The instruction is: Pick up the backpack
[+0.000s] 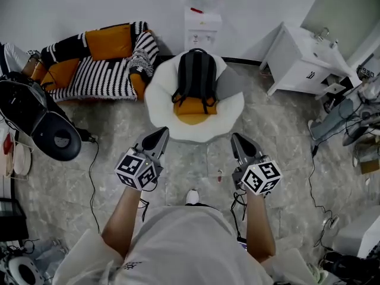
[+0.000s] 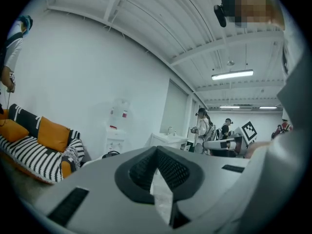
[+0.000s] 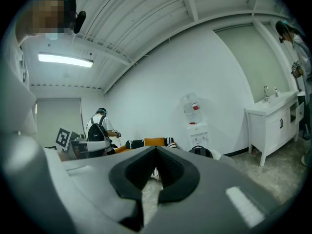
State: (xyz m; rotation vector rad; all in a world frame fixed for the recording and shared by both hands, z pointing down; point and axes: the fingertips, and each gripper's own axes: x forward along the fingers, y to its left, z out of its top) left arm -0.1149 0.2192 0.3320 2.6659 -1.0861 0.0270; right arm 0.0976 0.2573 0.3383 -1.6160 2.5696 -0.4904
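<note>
A black backpack (image 1: 196, 78) stands upright on a round white chair (image 1: 163, 114), resting against an orange cushion (image 1: 194, 110). In the head view my left gripper (image 1: 162, 133) and right gripper (image 1: 235, 138) point at the chair's near rim, one on each side, both short of the backpack. Both are shut with nothing between the jaws. In the left gripper view only the backpack's top handle (image 2: 111, 154) peeks over the jaws. In the right gripper view the backpack's top (image 3: 201, 151) shows just right of the shut jaws (image 3: 156, 152).
A striped sofa (image 1: 98, 70) with orange cushions stands left of the chair, a water dispenser (image 1: 202, 16) behind it, a white sink cabinet (image 1: 303, 58) to the right. A black round device (image 1: 56, 135) and cables (image 1: 92, 177) lie on the floor at left. Other people stand in the background.
</note>
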